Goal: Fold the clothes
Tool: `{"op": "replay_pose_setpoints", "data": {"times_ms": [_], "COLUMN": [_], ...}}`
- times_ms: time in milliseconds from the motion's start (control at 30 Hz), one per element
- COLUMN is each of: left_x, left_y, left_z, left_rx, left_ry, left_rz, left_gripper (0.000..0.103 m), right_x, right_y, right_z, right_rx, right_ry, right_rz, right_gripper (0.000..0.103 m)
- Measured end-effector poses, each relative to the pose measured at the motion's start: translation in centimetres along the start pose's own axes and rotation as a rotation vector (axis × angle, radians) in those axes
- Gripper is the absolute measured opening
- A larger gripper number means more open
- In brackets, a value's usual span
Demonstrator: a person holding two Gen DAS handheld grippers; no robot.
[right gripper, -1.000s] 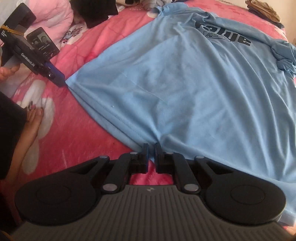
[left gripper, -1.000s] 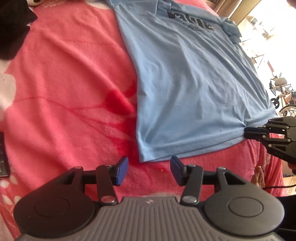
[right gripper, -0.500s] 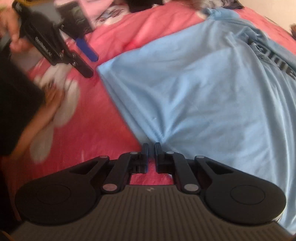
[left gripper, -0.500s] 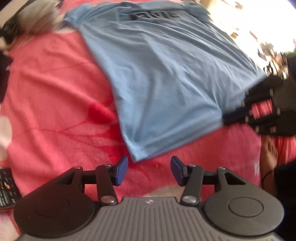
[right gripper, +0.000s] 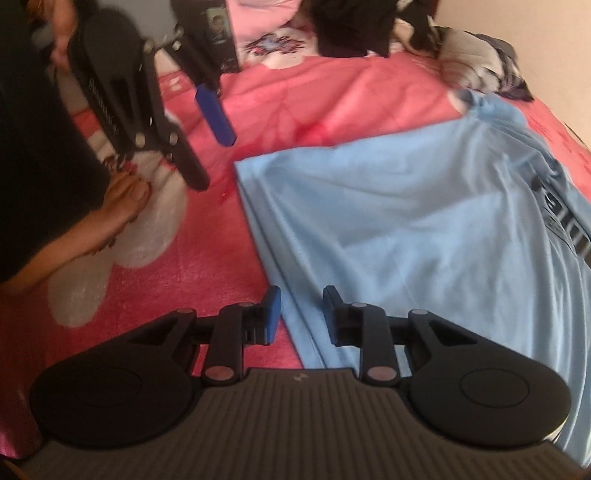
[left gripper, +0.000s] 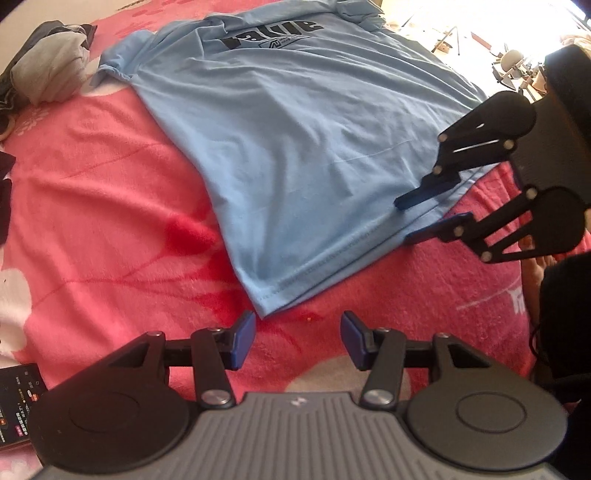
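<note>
A light blue T-shirt (left gripper: pixel 295 147) with black lettering lies flat on a pink blanket (left gripper: pixel 103 221); it also shows in the right wrist view (right gripper: pixel 424 229). My left gripper (left gripper: pixel 297 338) is open and empty, just short of the shirt's near hem corner. My right gripper (right gripper: pixel 301 314) is open, its jaws either side of the shirt's hem edge, gripping nothing. It shows in the left wrist view (left gripper: pixel 424 218) at the hem's right end. The left gripper shows in the right wrist view (right gripper: pixel 207 147), above the blanket.
A bundle of grey and dark clothes (left gripper: pixel 48 77) lies at the far left of the bed. A phone (left gripper: pixel 18 402) lies at the near left. A person's bare foot (right gripper: pixel 122 206) rests on the blanket beside the shirt. Dark clothes (right gripper: pixel 351 29) lie at the bed's far end.
My right gripper has opened and let go of the shirt's hem. Both grippers have shifted, and the left gripper now faces the hem corner more squarely.
</note>
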State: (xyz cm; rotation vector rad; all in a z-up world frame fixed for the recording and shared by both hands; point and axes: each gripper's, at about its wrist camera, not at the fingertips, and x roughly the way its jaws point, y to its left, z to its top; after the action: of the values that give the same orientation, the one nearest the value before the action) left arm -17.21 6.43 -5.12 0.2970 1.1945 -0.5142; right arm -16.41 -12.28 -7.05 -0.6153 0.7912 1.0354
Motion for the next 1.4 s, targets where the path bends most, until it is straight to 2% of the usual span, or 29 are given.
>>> {"op": "replay_pose_setpoints", "data": {"times_ms": [67, 133, 233, 400, 633, 733, 967, 1033, 1100, 1300, 1400], "left_x": [0.0, 0.0, 0.0, 0.3, 1.1, 0.8, -0.3, 0.2, 0.9, 3.3, 4.0], "left_y": [0.1, 0.3, 0.6, 0.8, 2.2, 2.6, 2.9, 2.4, 2.0, 0.9, 0.7], "left_z": [-0.2, -0.3, -0.4, -0.5, 0.0, 0.9, 5.9, 8.0, 10.0, 13.8, 13.9], "left_rx": [-0.002, -0.01, -0.022, -0.036, -0.155, -0.165, -0.202, -0.195, -0.184, -0.13, -0.096], "left_ry": [0.004, 0.006, 0.005, 0.003, -0.002, -0.012, -0.134, -0.149, -0.158, -0.127, -0.089], "left_rz": [0.005, 0.006, 0.006, 0.004, -0.046, -0.045, -0.121, -0.14, -0.157, -0.154, -0.159], "left_gripper": [0.052, 0.052, 0.052, 0.052, 0.049, 0.048, 0.048, 0.048, 0.048, 0.048, 0.049], "right_x": [0.3, 0.4, 0.4, 0.4, 0.0, 0.4, -2.6, -1.9, -1.6, -2.6, -5.8], "right_y": [0.1, 0.0, 0.0, 0.0, 0.0, 0.5, -3.4, -4.8, -4.9, -4.5, -8.1], "right_z": [0.1, 0.1, 0.2, 0.2, 0.0, -0.3, 0.9, 0.2, -0.8, -3.7, -5.5], "right_rx": [-0.006, 0.002, 0.014, 0.027, 0.052, 0.04, 0.208, 0.274, 0.314, 0.421, 0.588], "right_ry": [0.005, 0.006, 0.008, 0.01, 0.012, 0.034, -0.094, -0.069, -0.04, -0.003, -0.076], "right_rz": [-0.001, 0.004, 0.011, 0.024, 0.068, 0.077, 0.012, -0.023, 0.008, 0.17, 0.094], "right_gripper": [0.02, 0.01, 0.003, 0.002, 0.001, 0.001, 0.004, 0.004, 0.004, 0.004, 0.005]}}
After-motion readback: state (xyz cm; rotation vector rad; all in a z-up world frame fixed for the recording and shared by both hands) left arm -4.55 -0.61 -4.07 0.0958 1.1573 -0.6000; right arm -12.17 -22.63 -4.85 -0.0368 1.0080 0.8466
